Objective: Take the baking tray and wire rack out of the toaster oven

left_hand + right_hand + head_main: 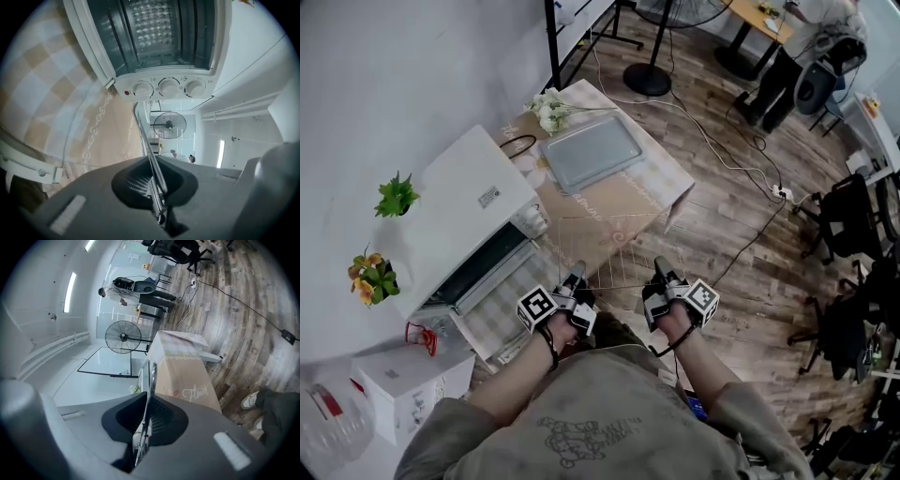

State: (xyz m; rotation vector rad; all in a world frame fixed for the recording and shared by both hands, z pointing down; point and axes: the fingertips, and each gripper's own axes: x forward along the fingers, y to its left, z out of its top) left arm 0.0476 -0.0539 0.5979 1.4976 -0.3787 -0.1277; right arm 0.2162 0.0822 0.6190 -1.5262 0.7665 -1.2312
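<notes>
From the head view, a white toaster oven (469, 220) sits at about 9 o'clock with its glass door (487, 272) dropped open toward the table. A small green plant (396, 195) and a pot of orange flowers (373, 277) stand against the wall beside it. A white box (412, 384) lies at 8 o'clock.

The left gripper (576, 274) is clamped onto the left corner of the wire rack (614, 248). In the left gripper view, the rack's rim wire (151, 154) is pinched tight between the closed jaws of that gripper (158, 192). The open oven (164, 47) and its three knobs (168, 87) are at 12 o'clock.

The wire rack is fully out of the oven. It is held roughly level over the near end of the cloth-covered table (675, 187), spanning between the two grippers. The grey baking tray (592, 152) is also out, lying flat on the table at 12 o'clock from the rack. A bunch of white flowers (548, 111) lies at its far left corner.

The right gripper (661, 270) grips the rack's right corner. In the right gripper view, the jaws of this gripper (140, 430) are closed hard on the rack's edge (149, 385). The table (187, 376) is at 2 o'clock and a standing fan (123, 337) at 11 o'clock.

Office chairs (853, 220) stand on the wooden floor at 3 o'clock.
</notes>
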